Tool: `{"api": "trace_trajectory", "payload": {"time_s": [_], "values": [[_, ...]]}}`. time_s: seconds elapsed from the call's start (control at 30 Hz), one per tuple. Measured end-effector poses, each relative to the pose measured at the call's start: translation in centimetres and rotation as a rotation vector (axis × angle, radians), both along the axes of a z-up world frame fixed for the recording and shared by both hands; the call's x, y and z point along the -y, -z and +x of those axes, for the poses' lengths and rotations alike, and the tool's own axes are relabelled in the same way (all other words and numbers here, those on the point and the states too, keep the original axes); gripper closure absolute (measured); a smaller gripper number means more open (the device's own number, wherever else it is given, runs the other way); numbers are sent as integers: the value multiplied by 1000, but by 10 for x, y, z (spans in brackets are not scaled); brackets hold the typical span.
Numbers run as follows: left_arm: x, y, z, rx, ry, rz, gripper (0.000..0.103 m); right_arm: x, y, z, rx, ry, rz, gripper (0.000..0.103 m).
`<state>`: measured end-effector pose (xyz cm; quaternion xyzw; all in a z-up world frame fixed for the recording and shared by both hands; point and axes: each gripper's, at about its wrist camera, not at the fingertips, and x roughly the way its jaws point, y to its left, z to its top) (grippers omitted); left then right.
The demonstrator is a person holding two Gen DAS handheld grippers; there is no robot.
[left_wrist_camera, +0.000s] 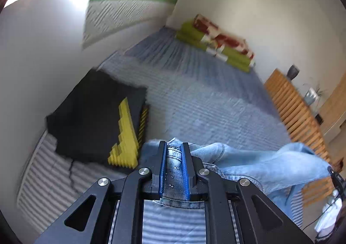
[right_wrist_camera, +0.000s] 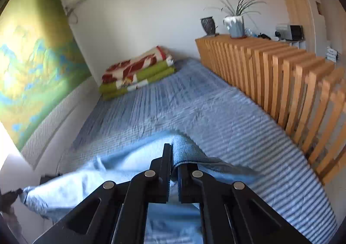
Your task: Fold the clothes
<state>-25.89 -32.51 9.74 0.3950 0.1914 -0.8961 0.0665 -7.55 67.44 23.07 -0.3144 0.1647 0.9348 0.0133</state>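
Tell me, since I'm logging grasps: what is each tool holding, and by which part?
Both grip the jeans: the left tool pinches the thick seamed waistband, the right tool a fold of denim at an edge.

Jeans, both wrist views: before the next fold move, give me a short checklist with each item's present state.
1. Left gripper clamped on the jeans: ok, jaws shut on a thick seamed edge.
2. Right gripper clamped on the jeans: ok, jaws shut on a fold of denim.
3. Denim between the two grippers free of twists: cannot tell, it sags in folds and is blurred.
4. Bedspread ahead free for laying down: ok, bare striped cover.
5. Black and yellow folded garment clear of the jeans: cannot tell, it lies close to the left of the left gripper.
6. Folded blankets out of the way: ok, at the far end by the wall.
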Motion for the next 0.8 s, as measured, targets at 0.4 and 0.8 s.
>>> {"api": "trace_trajectory", "payload": {"time_s": [0.4,0.8], "values": [[85,178,114,410,-198,55,87,75,201,131,516,-342,-163,93],[-71,109,82,236,180,-56,83,-21,160,51,377,-24,-29,51]]}}
